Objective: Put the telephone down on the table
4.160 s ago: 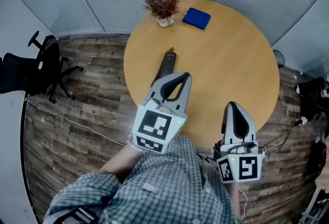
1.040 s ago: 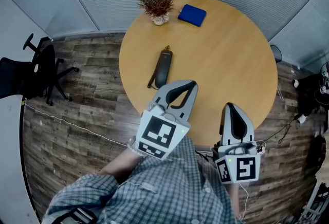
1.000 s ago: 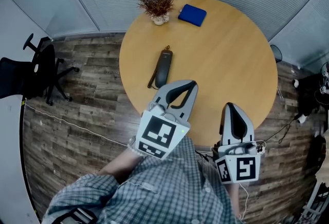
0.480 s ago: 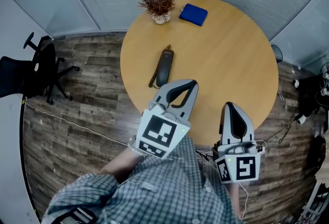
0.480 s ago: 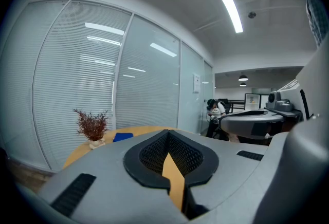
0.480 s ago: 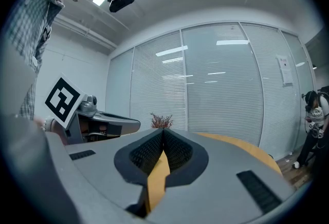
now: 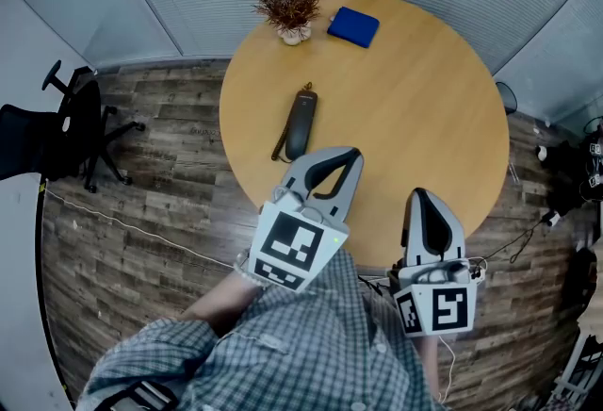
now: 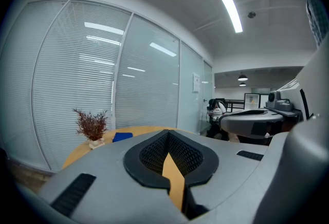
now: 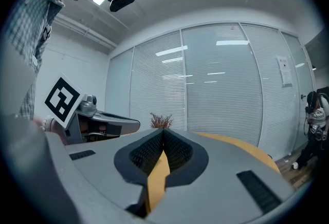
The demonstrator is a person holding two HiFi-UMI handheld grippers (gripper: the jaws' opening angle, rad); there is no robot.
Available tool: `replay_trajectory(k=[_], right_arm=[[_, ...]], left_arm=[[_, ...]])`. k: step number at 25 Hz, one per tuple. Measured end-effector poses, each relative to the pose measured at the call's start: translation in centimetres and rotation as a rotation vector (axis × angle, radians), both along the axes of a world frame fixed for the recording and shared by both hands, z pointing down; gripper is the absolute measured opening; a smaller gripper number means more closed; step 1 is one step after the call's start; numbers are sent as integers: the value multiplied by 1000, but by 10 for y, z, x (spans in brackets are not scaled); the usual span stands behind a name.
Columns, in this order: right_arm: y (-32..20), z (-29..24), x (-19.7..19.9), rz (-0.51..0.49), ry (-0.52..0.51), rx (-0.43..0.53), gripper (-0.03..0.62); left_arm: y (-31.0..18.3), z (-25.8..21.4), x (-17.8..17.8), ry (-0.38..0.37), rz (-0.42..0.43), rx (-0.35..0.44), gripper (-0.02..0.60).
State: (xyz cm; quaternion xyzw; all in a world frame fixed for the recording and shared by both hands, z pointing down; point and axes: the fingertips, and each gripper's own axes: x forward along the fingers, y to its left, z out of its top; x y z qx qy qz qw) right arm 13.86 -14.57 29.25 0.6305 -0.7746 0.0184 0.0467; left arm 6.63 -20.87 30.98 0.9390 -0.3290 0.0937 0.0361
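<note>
A dark grey telephone handset (image 7: 301,122) with its cord lies flat on the round wooden table (image 7: 415,126), left of centre. My left gripper (image 7: 351,154) is shut and empty, held over the table's near edge, a short way back and to the right of the handset. My right gripper (image 7: 423,194) is also shut and empty, over the near edge further right. In the left gripper view the jaws (image 8: 167,142) meet with nothing between them. The right gripper view shows its tips (image 9: 163,132) closed too. The handset is hidden in both gripper views.
A small potted dried plant (image 7: 292,6) and a blue notebook (image 7: 354,26) sit at the table's far side. A black office chair (image 7: 57,122) stands on the wood floor at left. Glass walls with blinds lie beyond the table.
Since the oldest frame my left gripper has pulled back off the handset, which lies alone on the table. Over the last second nothing has visibly moved.
</note>
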Motion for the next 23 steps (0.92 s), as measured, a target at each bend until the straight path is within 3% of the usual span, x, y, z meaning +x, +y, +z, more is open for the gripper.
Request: replay_trajectory(k=[23], right_arm=[[5, 0, -2, -6, 0, 1, 8]], left_arm=[[5, 1, -2, 0, -6, -1, 8]])
